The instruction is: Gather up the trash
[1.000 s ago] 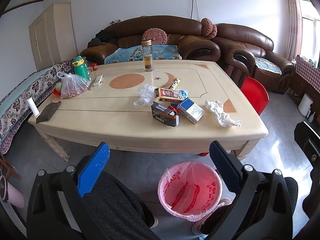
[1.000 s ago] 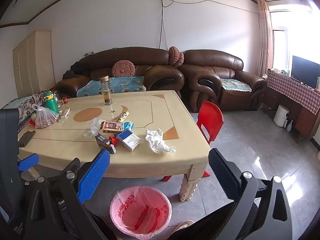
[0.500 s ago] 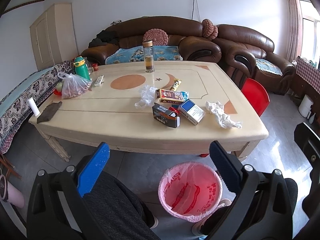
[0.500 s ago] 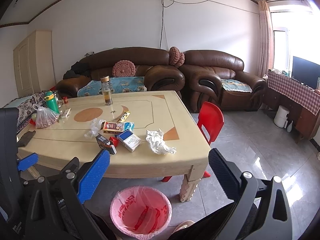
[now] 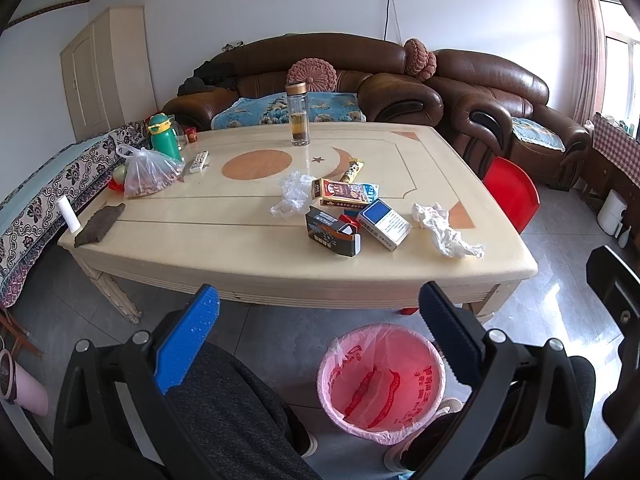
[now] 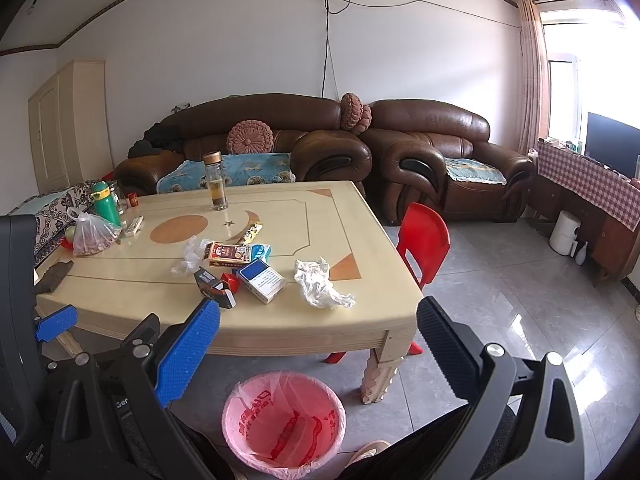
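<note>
Cream tabletop (image 5: 208, 236) carries the trash: crumpled tissue (image 5: 444, 230) near the right edge, cigarette packs (image 5: 384, 224) beside it. Left gripper (image 5: 316, 320) and right gripper (image 6: 318, 330) hang spread and empty above the pink-lined bin (image 6: 284, 420). Thin tissue could slip the pads; packs could skid off.

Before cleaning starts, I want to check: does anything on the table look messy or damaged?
Yes. A crumpled white tissue lies near the table's right edge, and a black carton lies on its side, its end flap open.
</note>
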Available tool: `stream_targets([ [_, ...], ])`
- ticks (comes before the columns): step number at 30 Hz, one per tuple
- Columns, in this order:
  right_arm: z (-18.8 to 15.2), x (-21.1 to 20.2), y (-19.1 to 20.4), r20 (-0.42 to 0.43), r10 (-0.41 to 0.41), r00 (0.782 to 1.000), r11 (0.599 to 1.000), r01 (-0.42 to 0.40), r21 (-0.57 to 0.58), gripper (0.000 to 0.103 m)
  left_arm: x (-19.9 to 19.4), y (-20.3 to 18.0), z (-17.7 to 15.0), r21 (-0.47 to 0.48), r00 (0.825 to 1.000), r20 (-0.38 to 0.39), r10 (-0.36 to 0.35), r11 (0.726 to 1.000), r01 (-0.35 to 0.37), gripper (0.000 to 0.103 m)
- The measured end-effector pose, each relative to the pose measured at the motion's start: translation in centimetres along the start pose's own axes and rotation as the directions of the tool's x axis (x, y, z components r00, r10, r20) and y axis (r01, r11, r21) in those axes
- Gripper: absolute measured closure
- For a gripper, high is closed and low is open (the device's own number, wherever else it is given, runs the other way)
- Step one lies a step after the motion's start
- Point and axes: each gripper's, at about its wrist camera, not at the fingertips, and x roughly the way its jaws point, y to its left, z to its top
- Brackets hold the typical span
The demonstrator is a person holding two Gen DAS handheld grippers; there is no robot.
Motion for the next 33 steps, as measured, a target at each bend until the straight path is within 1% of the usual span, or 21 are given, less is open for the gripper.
stream_targets([
  [16,0.2,-0.1,0.2,-0.005,0.004,1.000,1.000,-0.004,0.001,0.006,-0.1,0.1,0.1,0.001,1.000,0.003,-0.003,1.000,0.003,0.005],
  [21,0.3,0.2,-0.1,-0.010,0.025,1.000,1.000,-0.025,0.005,0.006,-0.1,0.0,0.0,0.007,1.000,0.006,-0.011,1.000,0.011,0.005],
  [27,0.1,1.9,-0.2,-0.032,0.066,0.997,0.998,-0.065,0.004,0.006,0.8,-0.1,-0.1,0.025,1.000,-0.007,-0.021,0.999,0.021,0.005],
  [33,0.1,4.5,-0.8,-0.040,0.098,0.994,0.995,-0.098,0.003,0.006,3.4,0.2,-0.3,0.029,0.998,-0.056,-0.015,0.999,0.017,0.005],
])
